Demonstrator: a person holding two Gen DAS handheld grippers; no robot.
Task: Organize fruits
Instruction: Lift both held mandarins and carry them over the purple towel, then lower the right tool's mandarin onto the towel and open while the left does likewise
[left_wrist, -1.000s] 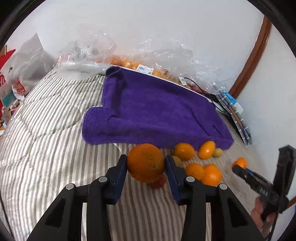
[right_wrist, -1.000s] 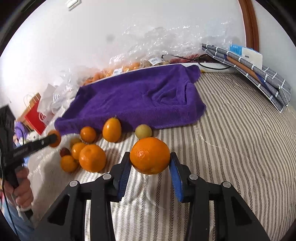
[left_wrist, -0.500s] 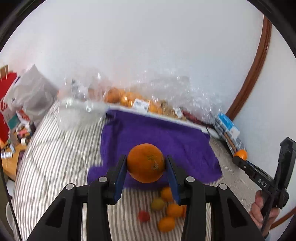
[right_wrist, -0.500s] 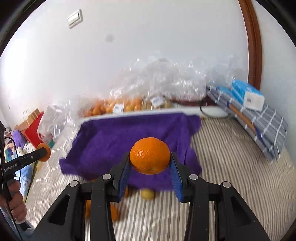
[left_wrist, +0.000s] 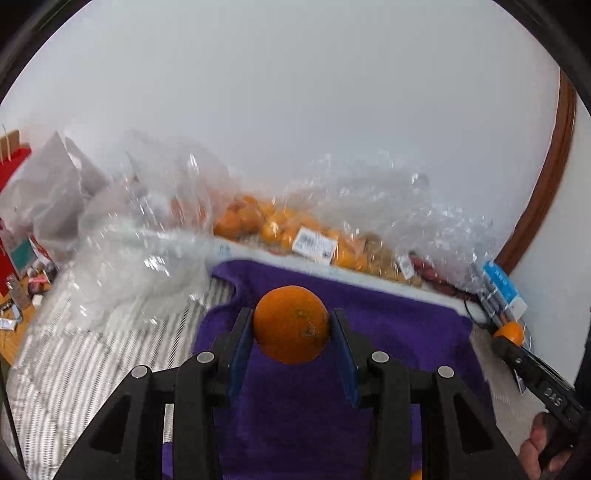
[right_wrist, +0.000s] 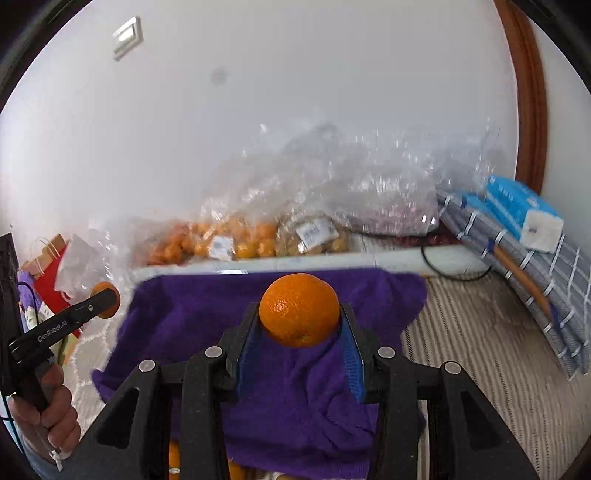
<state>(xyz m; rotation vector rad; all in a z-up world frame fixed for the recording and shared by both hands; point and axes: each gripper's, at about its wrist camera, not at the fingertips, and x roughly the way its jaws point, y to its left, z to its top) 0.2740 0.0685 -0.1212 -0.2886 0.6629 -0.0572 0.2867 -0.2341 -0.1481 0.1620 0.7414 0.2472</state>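
- L gripper (left_wrist: 291, 334): an orange (left_wrist: 291, 324) is clamped between the blue pads (left_wrist: 239, 345), held in the air over the purple towel (left_wrist: 399, 332).
- R gripper (right_wrist: 299, 332): jaws are closed on a second orange (right_wrist: 299, 309), pinched between its blue pads (right_wrist: 352, 363), also above the towel.
- The towel is spread on a striped bed cover (right_wrist: 476, 354); its front edge is rumpled in the R wrist view.
- Loose fruit (right_wrist: 173, 459) is glimpsed at the towel's near edge, mostly hidden by the R gripper body; number can't be told.
- Behind the towel, along the white wall, clear plastic bags (left_wrist: 280, 229) w/ small orange fruit and white labels are piled.
- A folded grey checked cloth (right_wrist: 546, 295) w/ a blue tissue pack (right_wrist: 524, 210) on top lies far R by the brown door frame.
- A red paper bag (right_wrist: 48, 280) is seen at far L, beside the bed.
- A black cable (right_wrist: 454, 275) is seen behind the towel's R corner.
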